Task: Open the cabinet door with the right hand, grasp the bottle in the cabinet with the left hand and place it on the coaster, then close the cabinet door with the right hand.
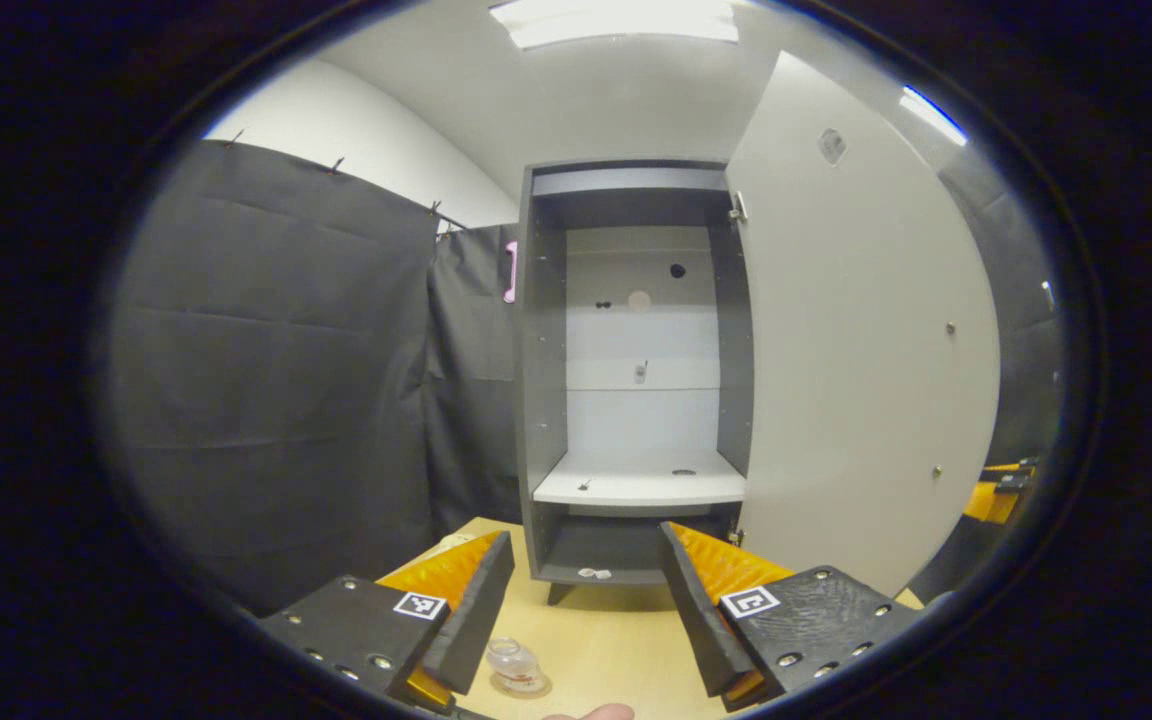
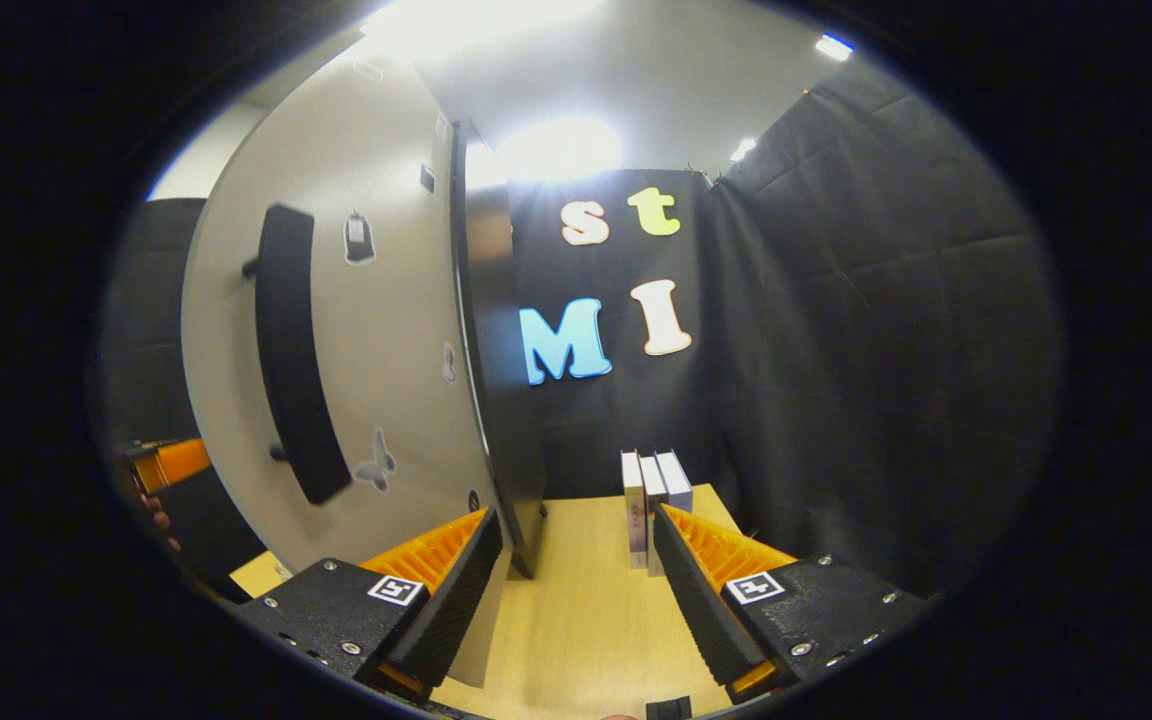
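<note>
Bottle (image 1: 515, 667), small, clear and upright, rests on the coaster (image 1: 526, 688) beneath the open, empty left claw (image 1: 584, 600).

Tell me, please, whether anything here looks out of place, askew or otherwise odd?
Nothing looks damaged or spilled. The cabinet door stands wide open and the shelf holds no bottle; the bottle already stands upright on the coaster on the table. Both grippers are open.
</note>
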A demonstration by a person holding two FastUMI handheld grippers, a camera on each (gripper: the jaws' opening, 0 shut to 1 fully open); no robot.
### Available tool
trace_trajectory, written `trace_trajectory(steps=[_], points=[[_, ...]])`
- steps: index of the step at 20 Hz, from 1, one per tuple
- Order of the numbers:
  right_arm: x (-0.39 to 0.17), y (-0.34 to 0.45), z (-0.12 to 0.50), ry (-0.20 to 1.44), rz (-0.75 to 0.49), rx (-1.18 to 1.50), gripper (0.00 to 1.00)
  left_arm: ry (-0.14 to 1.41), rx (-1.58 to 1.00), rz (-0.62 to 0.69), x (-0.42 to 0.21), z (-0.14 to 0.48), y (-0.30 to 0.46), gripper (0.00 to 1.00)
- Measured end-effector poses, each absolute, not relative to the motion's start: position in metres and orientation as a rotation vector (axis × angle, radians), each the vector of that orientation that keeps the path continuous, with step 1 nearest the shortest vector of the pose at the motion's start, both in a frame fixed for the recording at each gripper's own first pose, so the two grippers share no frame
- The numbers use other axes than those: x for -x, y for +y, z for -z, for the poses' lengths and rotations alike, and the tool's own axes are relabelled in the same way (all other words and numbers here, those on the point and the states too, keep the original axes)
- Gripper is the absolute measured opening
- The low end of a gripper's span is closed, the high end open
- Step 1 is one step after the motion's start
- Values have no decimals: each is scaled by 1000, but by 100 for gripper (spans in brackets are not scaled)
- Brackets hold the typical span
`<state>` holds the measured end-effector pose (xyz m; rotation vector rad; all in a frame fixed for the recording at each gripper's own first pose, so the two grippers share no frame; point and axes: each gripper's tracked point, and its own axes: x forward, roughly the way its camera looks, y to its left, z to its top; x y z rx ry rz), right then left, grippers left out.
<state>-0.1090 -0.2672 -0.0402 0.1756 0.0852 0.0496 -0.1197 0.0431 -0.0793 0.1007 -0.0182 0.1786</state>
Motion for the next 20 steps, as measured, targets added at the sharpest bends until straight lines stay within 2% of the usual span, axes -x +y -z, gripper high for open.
trace_trajectory(steps=[4,7,8,16,19,20], points=[[111,-259,-11,-7,-94,-231,93,4,-126,-134,121,85,32,84],[118,-244,-21,-22,-109,-244,94,0,-104,-70,115,79,25,87],[121,-234,-24,-23,-129,-244,95,-7,-107,-50,111,75,26,84],[133,-213,-24,-16,-15,-258,94,-51,-138,85,76,58,31,84],[136,-186,-28,-26,-9,-227,94,-70,-138,143,56,55,36,84],[134,-172,-28,-25,-14,-222,94,-68,-136,156,52,55,42,87]])
